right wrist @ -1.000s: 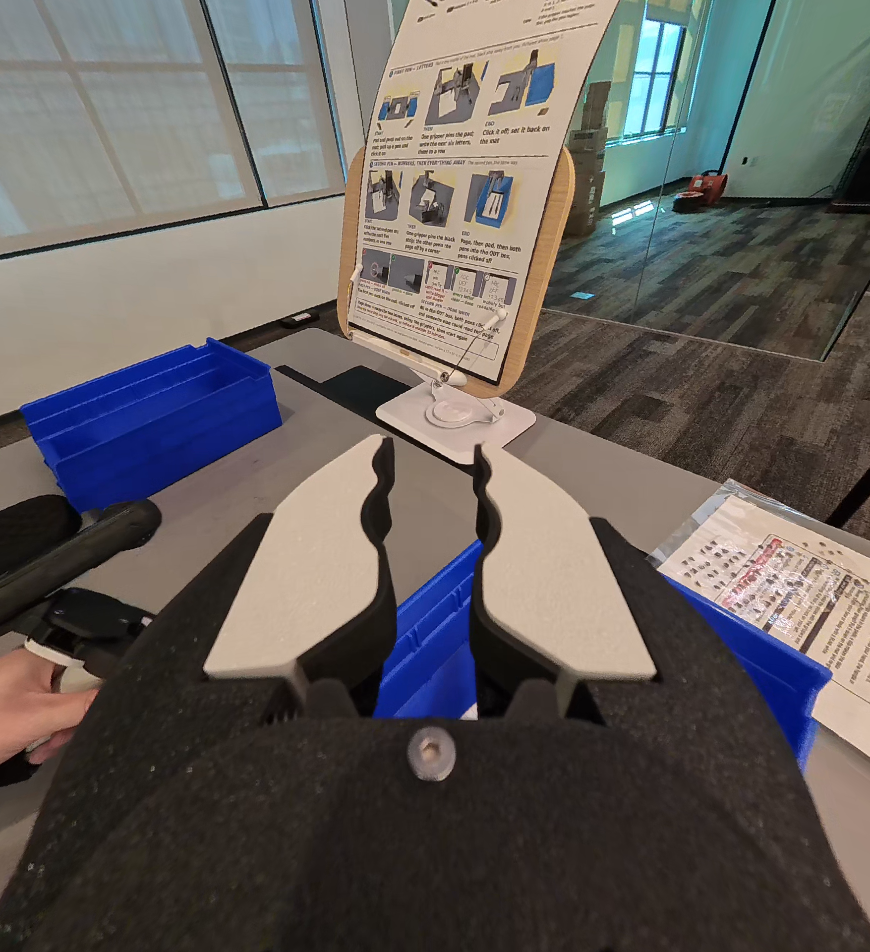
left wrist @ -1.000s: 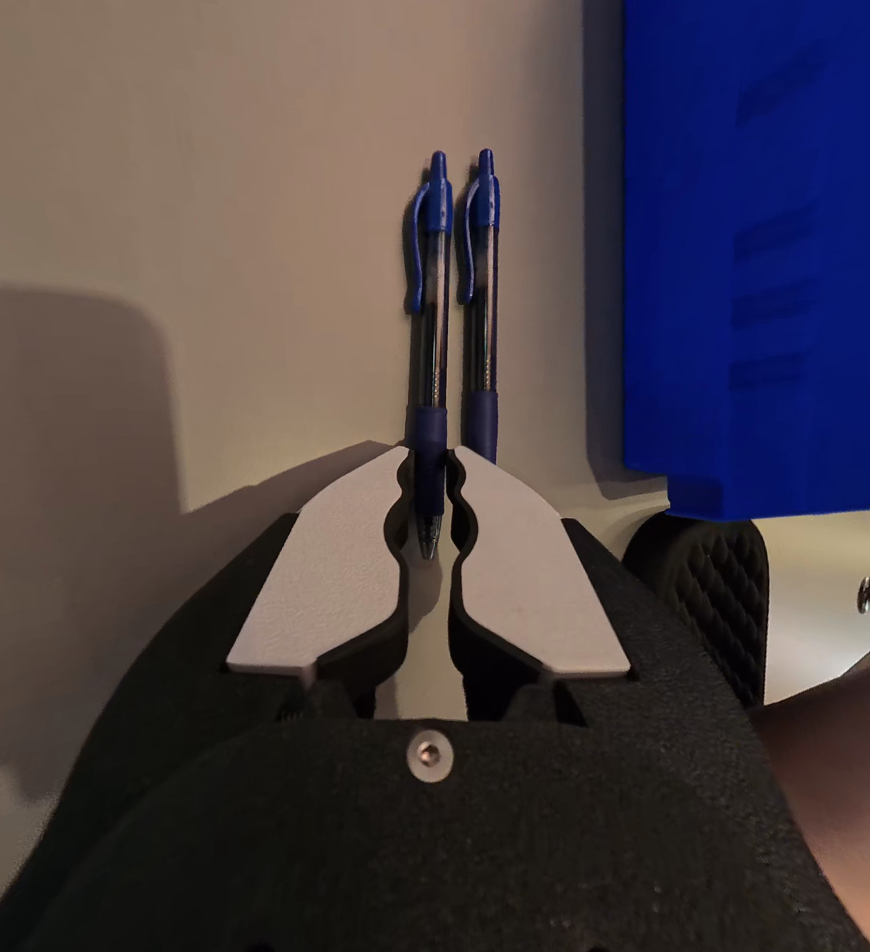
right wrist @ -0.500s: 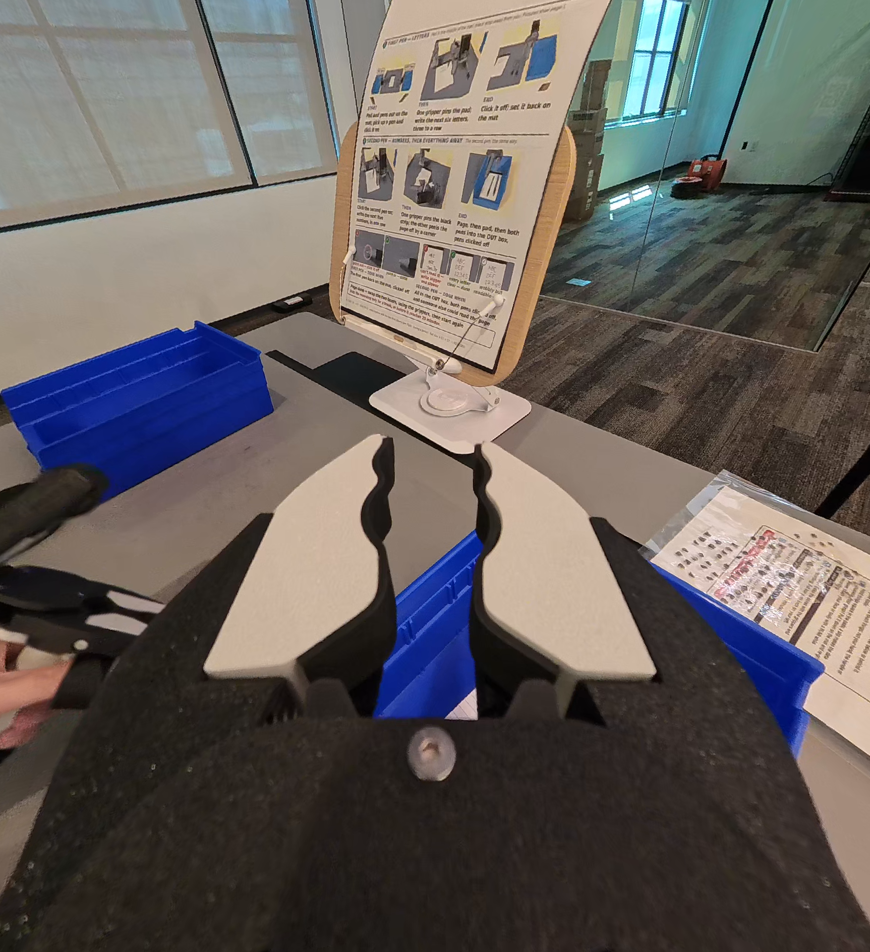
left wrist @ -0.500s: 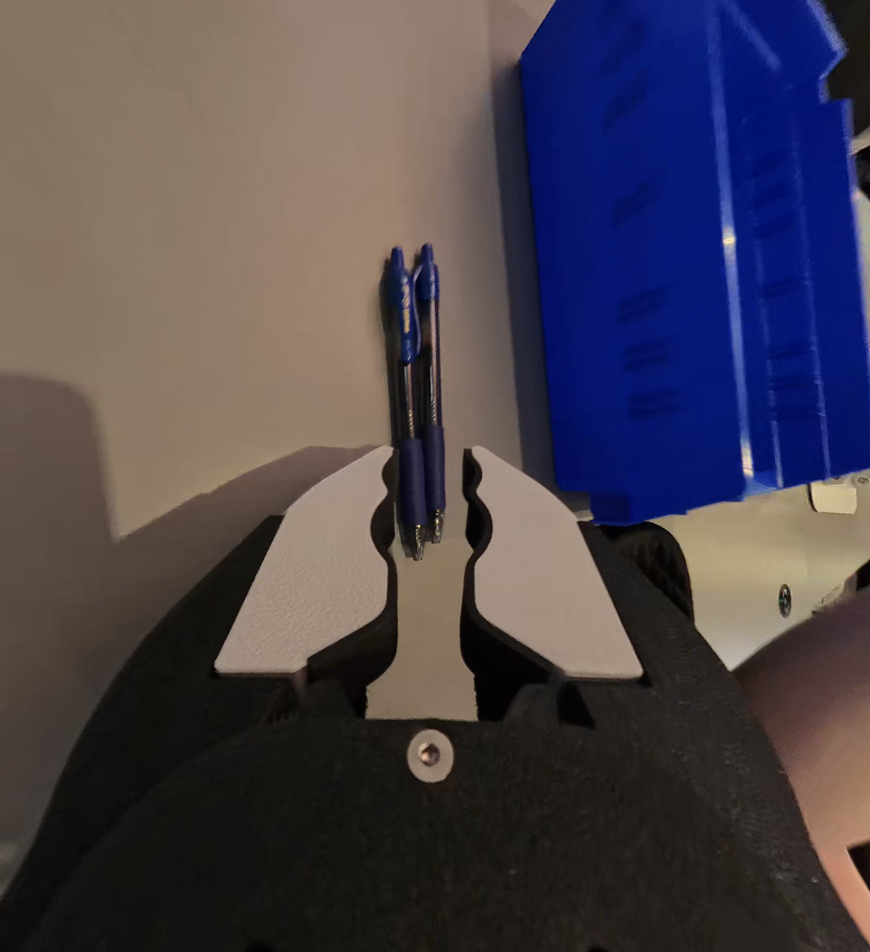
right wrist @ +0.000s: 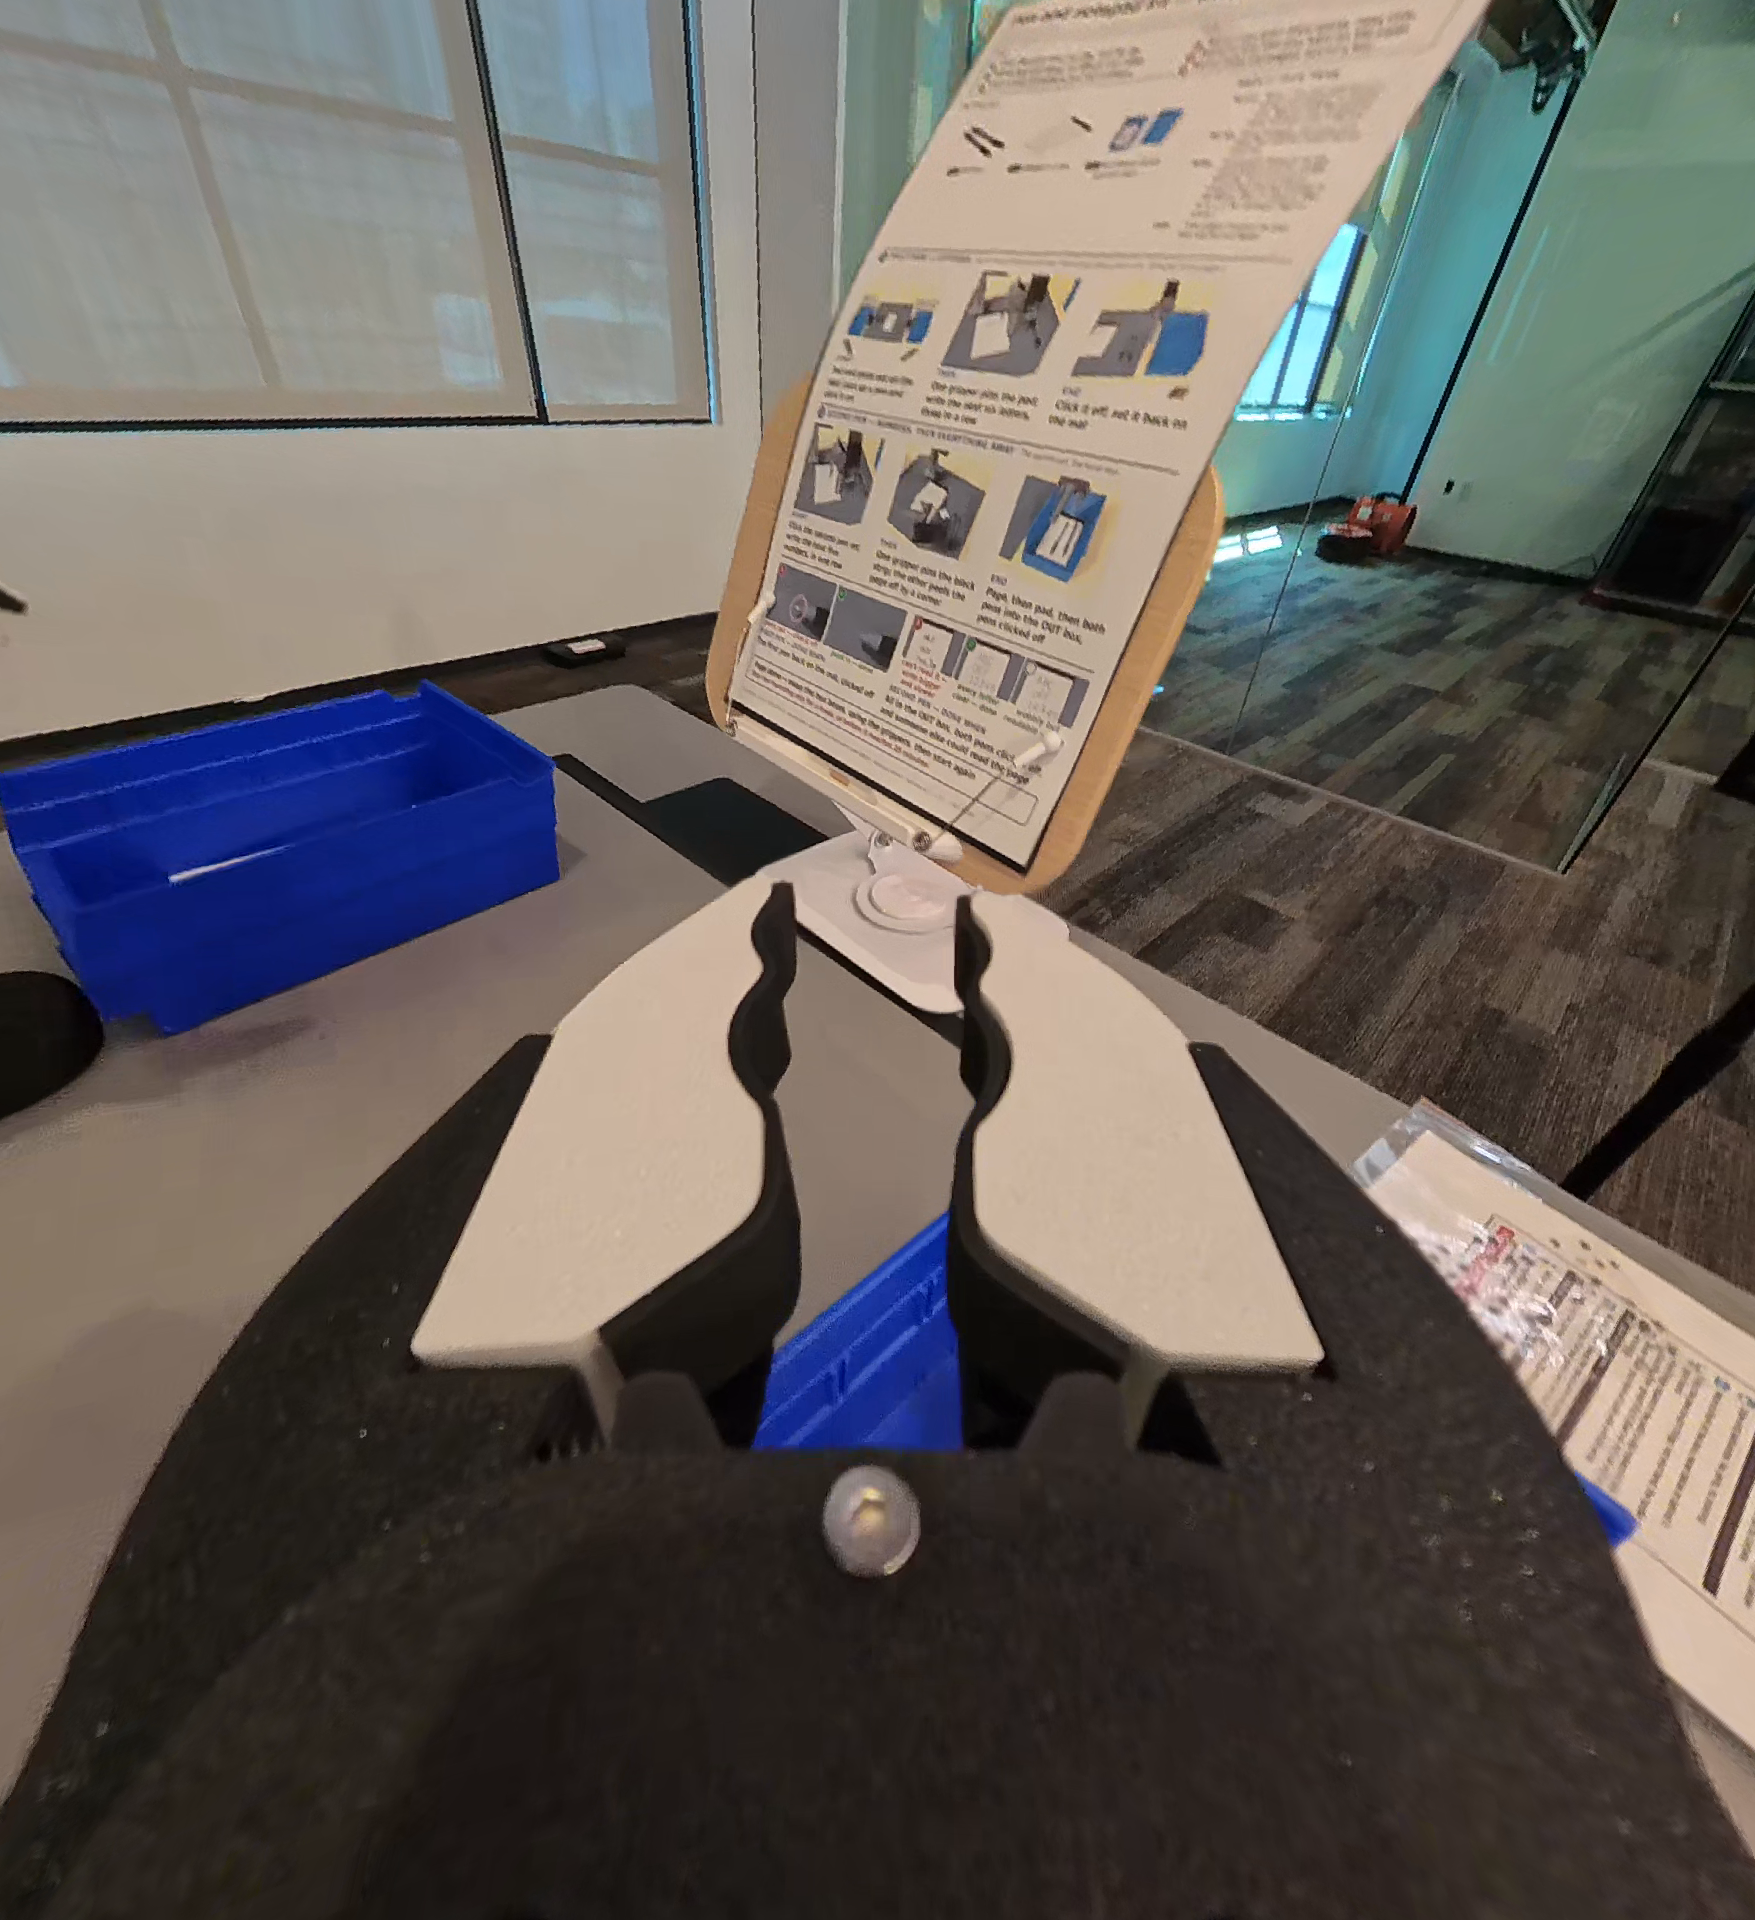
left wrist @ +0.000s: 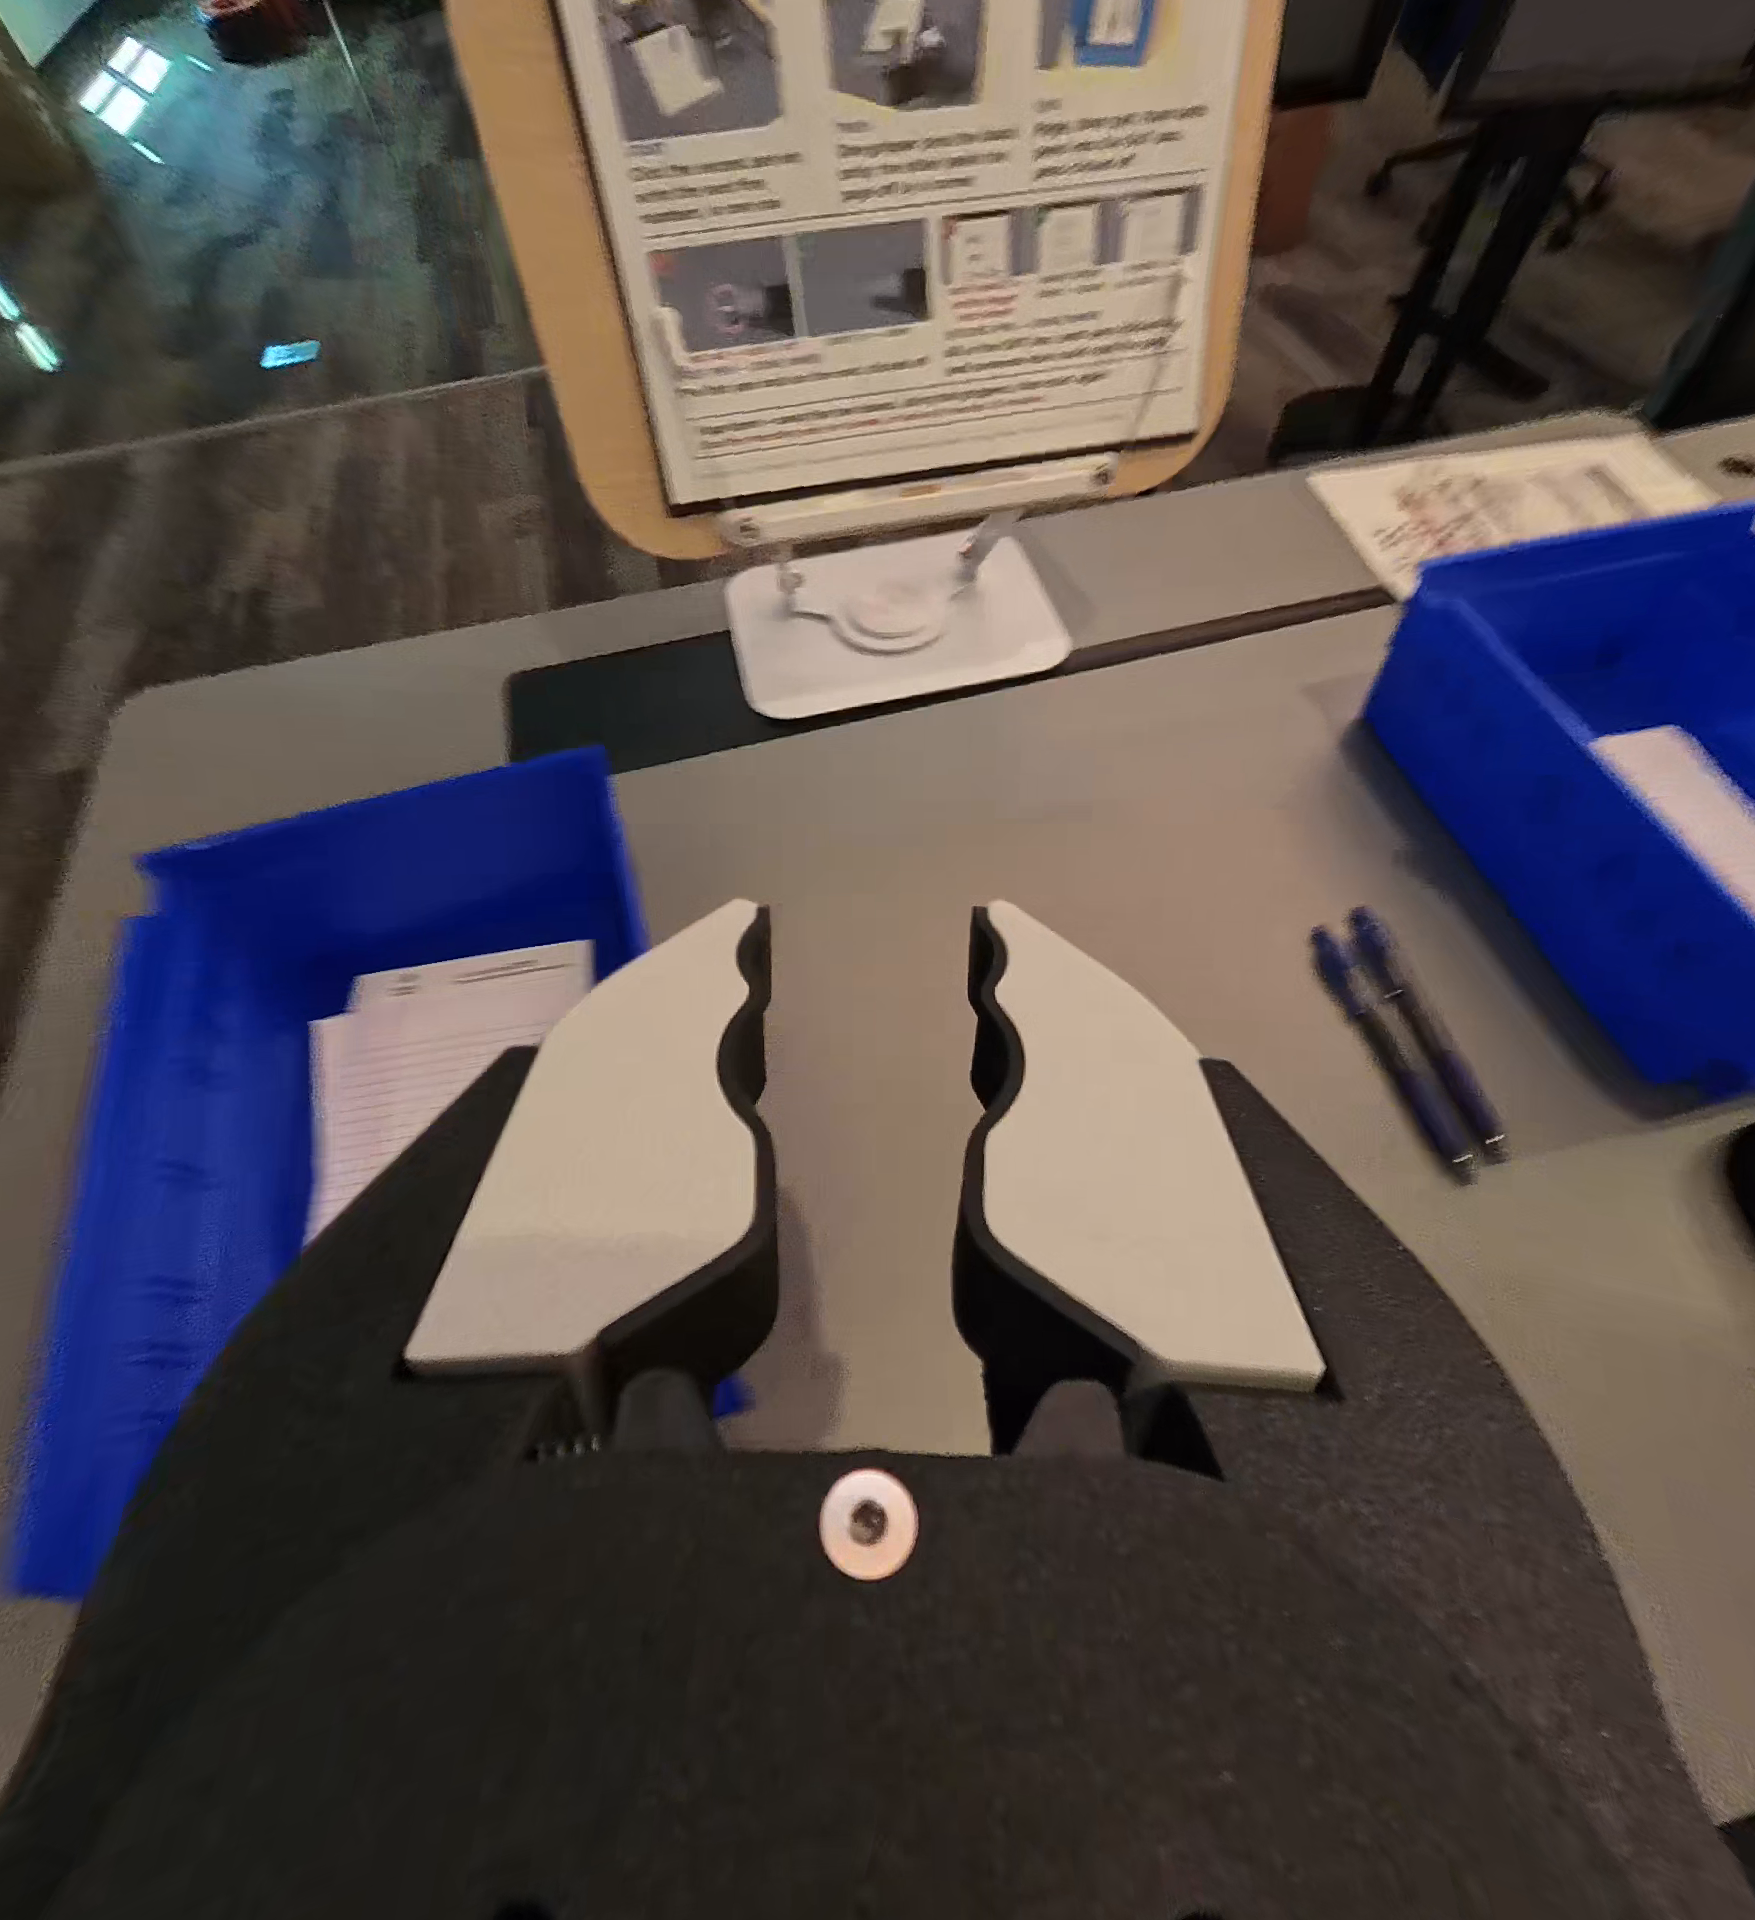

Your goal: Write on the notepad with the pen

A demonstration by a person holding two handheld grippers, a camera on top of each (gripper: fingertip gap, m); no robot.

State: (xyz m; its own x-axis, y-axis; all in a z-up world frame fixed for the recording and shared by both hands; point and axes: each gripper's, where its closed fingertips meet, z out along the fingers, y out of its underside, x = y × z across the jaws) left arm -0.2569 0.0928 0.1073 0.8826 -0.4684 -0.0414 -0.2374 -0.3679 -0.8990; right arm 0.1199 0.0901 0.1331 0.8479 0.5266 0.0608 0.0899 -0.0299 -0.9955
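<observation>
1. The left gripper (left wrist: 868, 914), black-bodied with two pale grey plates on its fingers, hangs above the grey table (left wrist: 956, 831) with its jaws apart and nothing between them; only bare table surface shows in the gap.
2. The right gripper (right wrist: 865, 904), of the same build, also has its jaws apart and empty, with a blue edge of the near bin (right wrist: 883, 1340) showing under the gap.
3. The two blue click pens with clear barrels (left wrist: 1403, 1039) lie side by side and touching on the table, to the right of the left gripper's jaws and well clear of them, just beside the blue plastic bin on the right (left wrist: 1538, 748).
4. The white lined notepad (left wrist: 405, 1070) lies inside the blue plastic bin on the left (left wrist: 198, 1039), just left of the left jaw, whose finger covers part of it.
5. A white sheet (left wrist: 1725, 821) lies in the right-hand bin; whether it is a second pad cannot be told.
6. Ahead stands a printed instruction sheet with small photographs (left wrist: 914, 208) on a rounded wooden board with a white base (left wrist: 894, 634); its print is blurred in the left wrist view.
7. A printed paper in a clear plastic sleeve (right wrist: 1662, 1455) lies at the table's right edge in the right wrist view.
8. No brand marks show on the pens or bins.
9. Nothing lies between either gripper's jaws and the pens.
</observation>
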